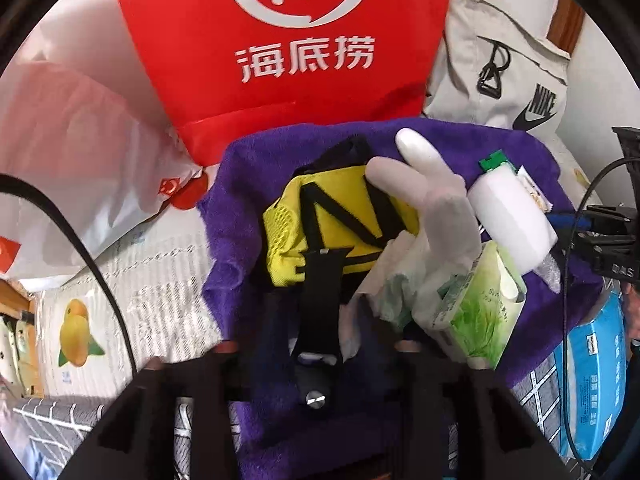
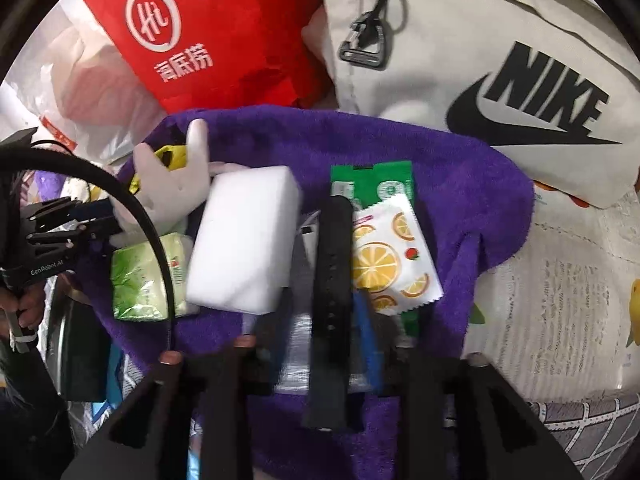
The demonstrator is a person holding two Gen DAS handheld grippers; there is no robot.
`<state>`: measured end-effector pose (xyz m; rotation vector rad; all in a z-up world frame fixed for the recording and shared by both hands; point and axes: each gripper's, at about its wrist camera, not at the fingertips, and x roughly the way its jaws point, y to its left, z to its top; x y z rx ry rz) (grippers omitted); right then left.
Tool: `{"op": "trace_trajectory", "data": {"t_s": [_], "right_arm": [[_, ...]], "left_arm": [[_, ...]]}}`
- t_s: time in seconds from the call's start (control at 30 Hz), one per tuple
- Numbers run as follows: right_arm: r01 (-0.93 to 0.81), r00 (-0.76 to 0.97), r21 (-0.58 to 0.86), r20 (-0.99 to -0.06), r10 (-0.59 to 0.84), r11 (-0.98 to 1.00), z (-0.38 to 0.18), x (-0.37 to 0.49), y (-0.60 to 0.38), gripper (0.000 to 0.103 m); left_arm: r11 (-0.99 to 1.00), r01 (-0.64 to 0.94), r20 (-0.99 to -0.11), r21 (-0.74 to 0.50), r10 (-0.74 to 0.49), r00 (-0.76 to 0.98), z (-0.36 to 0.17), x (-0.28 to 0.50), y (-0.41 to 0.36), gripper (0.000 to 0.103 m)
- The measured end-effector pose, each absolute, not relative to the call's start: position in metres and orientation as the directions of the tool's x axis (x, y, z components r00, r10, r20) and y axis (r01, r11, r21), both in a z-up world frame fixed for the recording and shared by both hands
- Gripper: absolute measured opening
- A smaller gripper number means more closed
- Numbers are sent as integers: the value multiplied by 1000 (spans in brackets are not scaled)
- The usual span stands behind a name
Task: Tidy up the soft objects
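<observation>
Twice found tongs apart, gripping nothing: left gripper and right gripper, with a black strap loose between the right fingers. Saw soft things heaped on a purple towel, white sponge at 11 o'clock. Had little room at 12: red bag and Nike bag touched the towel's far edge. Found bare printed sheet at 3.

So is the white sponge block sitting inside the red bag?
No, the white sponge block lies on the purple towel, while the red bag stands behind the towel.
</observation>
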<state>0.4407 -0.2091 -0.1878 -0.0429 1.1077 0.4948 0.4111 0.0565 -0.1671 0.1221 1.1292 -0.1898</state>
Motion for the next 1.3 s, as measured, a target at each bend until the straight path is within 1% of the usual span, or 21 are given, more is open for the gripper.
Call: {"op": "trace_trajectory", "data": {"t_s": [0.07,0.13,0.27,0.33,0.37,0.4,0.43,0.47,0.53,0.57,0.6,0.67,0.77,0.83,1.0,1.1,1.17,1.23,1.3], "right_arm": [[-398,365,191,-864,346,897,-184,438,-209,63],[-400,378,177,-862,338,899,-179,435,-205,63],[-403,378,183,-859,345,897,-162,422,-199,63],[-396,394,172,-855,336,902,-152,413,-200,64],[-389,406,167,-852,331,906,-146,407,-200,68],[-383,417,163,-848,328,909,-139,401,-200,74],[-378,435,162,-838,329,912,-131,392,-200,77],[-377,450,163,-828,334,912,-125,383,-202,79],[-379,480,157,-809,339,912,-112,367,-201,80],[-379,497,143,-802,332,914,-106,357,-200,85],[-375,513,125,-797,318,918,-101,347,-198,92],[-353,555,81,-784,278,932,-90,325,-197,98],[-317,603,28,-765,224,948,-77,291,-198,100],[-287,624,23,-754,205,958,-70,267,-203,101],[-236,676,35,-712,190,971,-54,212,-213,103],[-214,695,27,-699,171,977,-50,181,-218,103],[-200,703,39,-690,170,979,-49,163,-221,103],[-190,706,49,-687,171,981,-50,149,-225,103],[-177,707,50,-689,162,983,-52,137,-227,103]], "left_arm": [[976,218,-902,-20,-111,417,-163,406,58,63],[977,214,-896,-9,-103,432,-156,399,59,72],[979,203,-883,25,-74,464,-139,380,60,75],[981,194,-877,33,-65,476,-129,370,60,80],[982,183,-869,38,-58,492,-122,361,60,82],[984,175,-862,42,-53,504,-116,355,61,86],[985,164,-853,45,-47,520,-109,346,61,92],[986,159,-850,43,-47,525,-104,344,62,95],[991,133,-840,27,-50,540,-91,329,64,97],[992,123,-834,17,-53,549,-86,322,64,98],[995,102,-835,9,-48,549,-80,314,64,100],[997,78,-821,9,-37,569,-69,296,61,101],[998,52,-807,23,-12,591,-58,273,56,101],[999,50,-799,9,-23,601,-51,255,50,101],[997,35,-775,-72,-78,628,-36,206,41,102],[990,18,-746,-139,-116,656,-25,177,39,103],[988,14,-736,-156,-126,665,-19,158,36,103],[990,20,-722,-140,-116,682,-15,144,31,103],[996,28,-713,-90,-84,696,-13,130,23,103]]}}
